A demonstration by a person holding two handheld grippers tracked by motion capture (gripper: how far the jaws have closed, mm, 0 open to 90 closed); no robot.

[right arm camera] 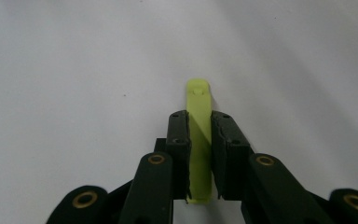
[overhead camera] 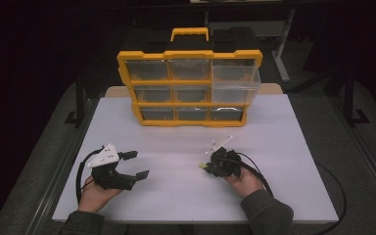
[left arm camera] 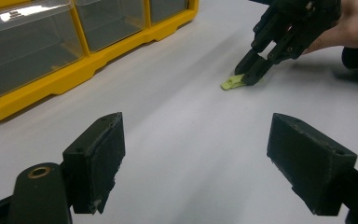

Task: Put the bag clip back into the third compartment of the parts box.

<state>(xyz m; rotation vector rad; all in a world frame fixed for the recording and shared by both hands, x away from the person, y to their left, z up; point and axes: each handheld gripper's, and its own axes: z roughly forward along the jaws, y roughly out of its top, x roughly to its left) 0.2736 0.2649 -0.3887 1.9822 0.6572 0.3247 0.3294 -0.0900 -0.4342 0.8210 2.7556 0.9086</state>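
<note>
A small flat yellow-green strip (right arm camera: pixel 199 100) lies on the white table (overhead camera: pixel 176 200), right of the middle. My right gripper (right arm camera: pixel 199 116) points down at it with both pads against the strip's long sides, so it is shut on the strip. The strip's rounded end sticks out past the fingertips. In the left gripper view the strip (left arm camera: pixel 232 83) pokes out from the right gripper (left arm camera: pixel 251 74) at the tabletop. From above, the strip (overhead camera: pixel 203 166) is a pale speck at the tips of the right gripper (overhead camera: pixel 207 165). My left gripper (overhead camera: pixel 138 164) rests at the left, open, with nothing between its jaws (left arm camera: pixel 196 158).
A yellow organizer box (overhead camera: pixel 191 104) with clear drawers stands upright at the table's far side, a handle on top. Its upper right drawer (overhead camera: pixel 236 81) is pulled out. The box's lower frame (left arm camera: pixel 51 81) sits to the left ahead of the left gripper. Cables trail from both grippers.
</note>
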